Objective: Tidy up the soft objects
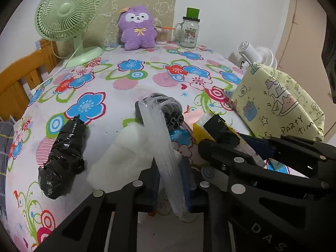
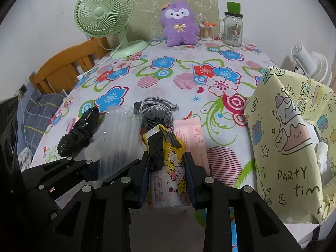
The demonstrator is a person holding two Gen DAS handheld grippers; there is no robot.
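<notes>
My left gripper [image 1: 171, 180] is shut on a clear plastic bag [image 1: 161, 138], seen edge-on above the flowered tablecloth; the bag also shows in the right wrist view [image 2: 117, 134]. My right gripper [image 2: 167, 168] is shut on a yellow cartoon-printed tissue pack [image 2: 168, 159] with black tape on its top. A grey mesh bath sponge with a rope loop [image 2: 153, 113] lies just beyond both grippers. A black wrapped bundle [image 1: 65, 155] lies to the left. A pink pack [image 2: 192, 138] lies flat to the right of the sponge. A purple plush toy [image 1: 136, 28] sits at the far edge.
A yellow "Party time" box [image 2: 294, 147] stands at the right, open side facing right. A green desk fan [image 1: 69, 21] with its cable stands far left. A glass mug jar [image 1: 189, 31] and a cotton swab tub [image 2: 205, 31] stand at the back. A wooden chair [image 2: 69, 71] is left.
</notes>
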